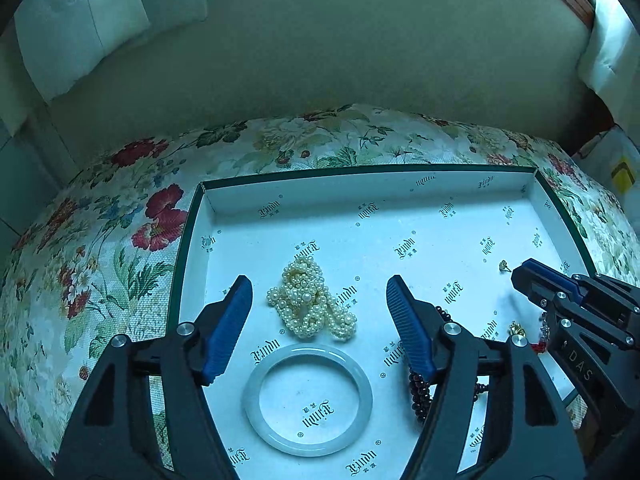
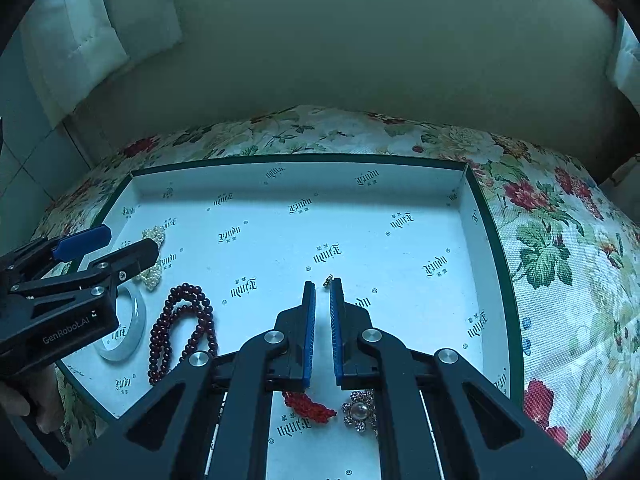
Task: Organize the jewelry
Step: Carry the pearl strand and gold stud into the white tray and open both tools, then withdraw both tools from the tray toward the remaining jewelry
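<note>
In the left wrist view, the left hand-held gripper [image 1: 319, 290] stood wide open at the bottom of the frame, gripping nothing, its blue pads either side of a heap of pearl necklace [image 1: 310, 300] lying in the middle of a shallow white tray [image 1: 400, 184]. Just below the pearls lay a pale jade bangle [image 1: 308, 400] flat on the tray floor. The right hand-held gripper [image 1: 516, 274] entered from the right edge, its tip near a small gold earring [image 1: 505, 266]. In the right wrist view, the right hand-held gripper [image 2: 322, 286] showed its pads almost together with a narrow gap, the small gold earring [image 2: 328, 280] at their tips; whether it was pinched I could not tell. A dark red bead strand [image 2: 182, 330] lay at lower left, a red knotted charm [image 2: 310, 406] and a jewelled brooch [image 2: 360, 412] at the bottom. The tray sat on a floral cloth [image 2: 552, 248].
</note>
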